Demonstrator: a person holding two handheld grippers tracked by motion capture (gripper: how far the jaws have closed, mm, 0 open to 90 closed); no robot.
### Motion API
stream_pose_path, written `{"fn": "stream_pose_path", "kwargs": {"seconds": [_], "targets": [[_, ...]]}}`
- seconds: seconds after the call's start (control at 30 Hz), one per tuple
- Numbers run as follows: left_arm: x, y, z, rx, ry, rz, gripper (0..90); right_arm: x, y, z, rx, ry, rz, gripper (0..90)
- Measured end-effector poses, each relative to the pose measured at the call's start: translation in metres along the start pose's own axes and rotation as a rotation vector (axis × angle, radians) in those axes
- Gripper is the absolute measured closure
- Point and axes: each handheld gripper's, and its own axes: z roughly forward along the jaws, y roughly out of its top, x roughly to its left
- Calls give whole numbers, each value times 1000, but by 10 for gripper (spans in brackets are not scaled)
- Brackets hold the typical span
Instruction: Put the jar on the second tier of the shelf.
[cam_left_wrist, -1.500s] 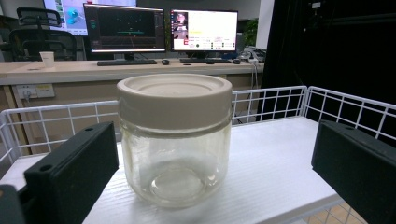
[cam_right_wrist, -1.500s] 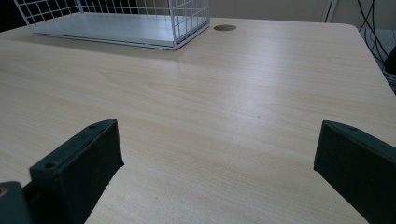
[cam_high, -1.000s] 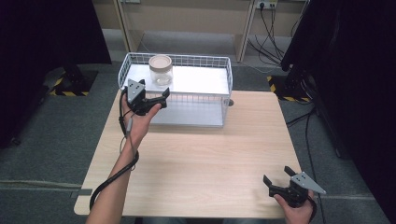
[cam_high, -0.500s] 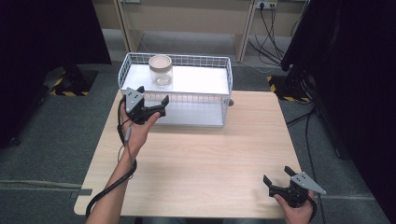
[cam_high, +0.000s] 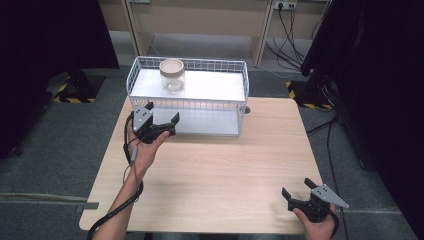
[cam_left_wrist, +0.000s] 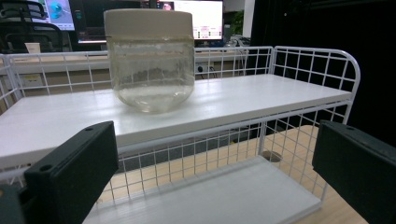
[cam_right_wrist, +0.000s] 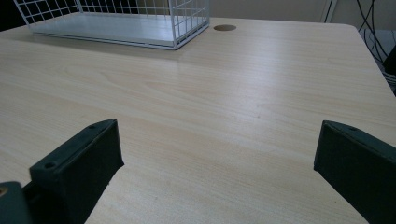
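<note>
A light wooden table (cam_high: 215, 170) carries a white wire rack (cam_high: 235, 107) at its far edge, with 1 jar (cam_high: 172, 75) on the rack's upper shelf.

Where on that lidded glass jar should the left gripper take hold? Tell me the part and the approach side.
Grip the glass jar around its straight wall just under the lid, coming level from the rack's open front side. It stands upright on the top shelf, and the left gripper, jaws open, already faces it from there.
</note>
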Motion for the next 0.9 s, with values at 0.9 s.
{"fn": "stream_pose_path", "kwargs": {"seconds": [0.9], "targets": [[-1, -39, -42, 25, 1, -10, 0, 0, 0, 0, -2, -1, 1, 12]]}}
